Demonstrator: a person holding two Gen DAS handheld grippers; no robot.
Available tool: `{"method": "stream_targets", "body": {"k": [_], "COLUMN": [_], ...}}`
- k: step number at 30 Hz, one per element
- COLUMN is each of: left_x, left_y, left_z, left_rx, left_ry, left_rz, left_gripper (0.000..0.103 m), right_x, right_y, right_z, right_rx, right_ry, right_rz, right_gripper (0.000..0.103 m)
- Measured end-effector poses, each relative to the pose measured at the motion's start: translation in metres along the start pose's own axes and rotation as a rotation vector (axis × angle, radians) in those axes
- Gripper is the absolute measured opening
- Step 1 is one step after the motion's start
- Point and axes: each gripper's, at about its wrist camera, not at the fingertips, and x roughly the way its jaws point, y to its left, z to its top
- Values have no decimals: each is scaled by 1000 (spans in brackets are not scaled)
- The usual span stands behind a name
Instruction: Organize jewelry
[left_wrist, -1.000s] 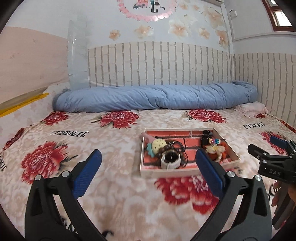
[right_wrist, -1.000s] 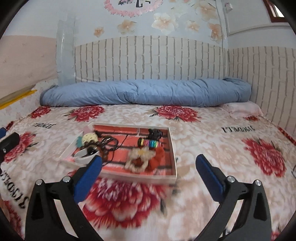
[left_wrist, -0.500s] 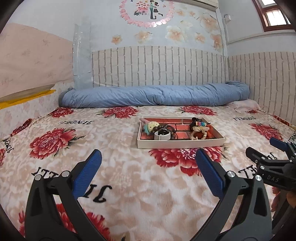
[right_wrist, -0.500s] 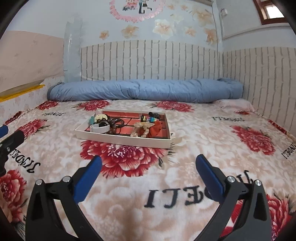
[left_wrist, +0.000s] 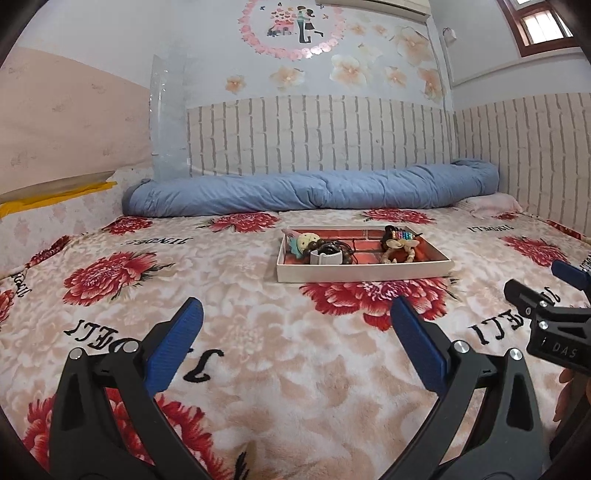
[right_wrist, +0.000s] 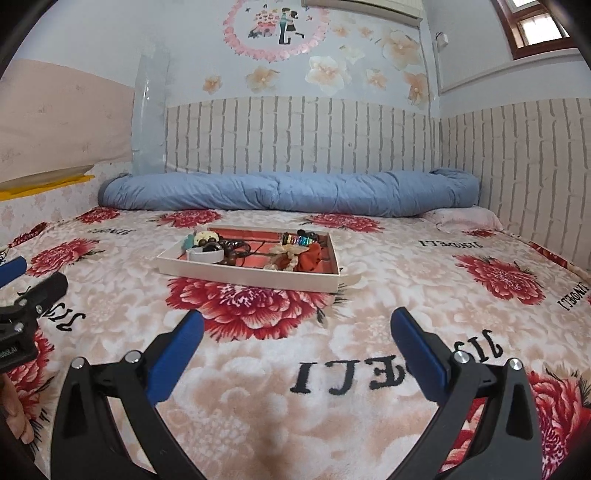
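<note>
The tray of jewelry lies on the bed's blanket, well ahead of both grippers. The left gripper and right gripper hover low, level, fingers spread wide and empty. "DAS" marks the right gripper's body in the left view.

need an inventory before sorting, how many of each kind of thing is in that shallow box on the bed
White wristband with dark face: 1
Brown wooden bead bracelet: 1
Rainbow-coloured bead bracelet: 1
Cream bead strand: 1
Orange-red fabric piece: 1
Round cream and teal charm: 1
Total: 6 that I can tell apart; the piles overlap inside the shallow cream box.
</note>
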Motion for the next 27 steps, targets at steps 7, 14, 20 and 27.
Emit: {"method": "stream_targets", "body": {"k": [7, 14, 20, 27], "left_x": [1, 3, 3, 6], "left_y": [6, 9, 11, 13], "left_z": [-4, -5, -6, -7], "left_rx": [-32, -43, -50, -48], "left_ry": [3, 7, 8, 25], "left_rz": [1, 4, 8, 6], "left_gripper": [98, 98, 98, 98], "right_x": [8, 10, 10, 8], "right_y": [-6, -5, -4, -2], "right_z": [-4, -6, -7, -8], "right_rx": [35, 16, 14, 7], "right_ry": [35, 44, 46, 31], "right_rz": [2, -2, -3, -11], "right_gripper": [99, 99, 99, 99]}}
